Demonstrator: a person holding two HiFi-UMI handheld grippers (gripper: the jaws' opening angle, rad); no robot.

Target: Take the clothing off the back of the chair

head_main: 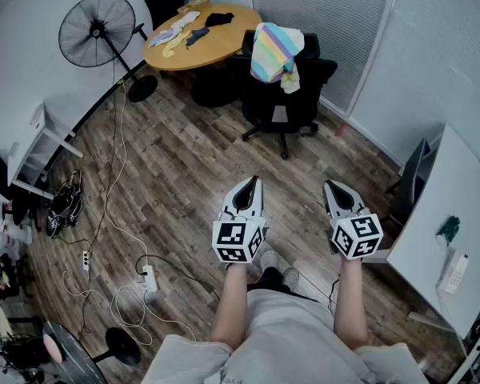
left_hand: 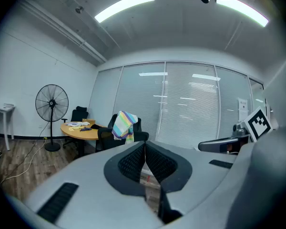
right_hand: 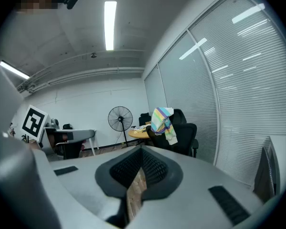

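The left tongs [head_main: 253,180] and the right tongs [head_main: 330,185] are held out side by side in front of the person, both above the wooden floor [head_main: 176,158] and both pressed fully together with nothing between their tips. The striped clothing [head_main: 274,50], in bands of green, yellow, pink and blue, hangs draped over the back of the black office chair [head_main: 283,106], well apart from both tongs. The chair stands on its wheeled base just beside a round wooden tabletop [head_main: 224,37] that carries a few small cloth items. A standing fan [head_main: 97,30] is near that tabletop, on the far side from the chair, and cables trail across the floor below it.
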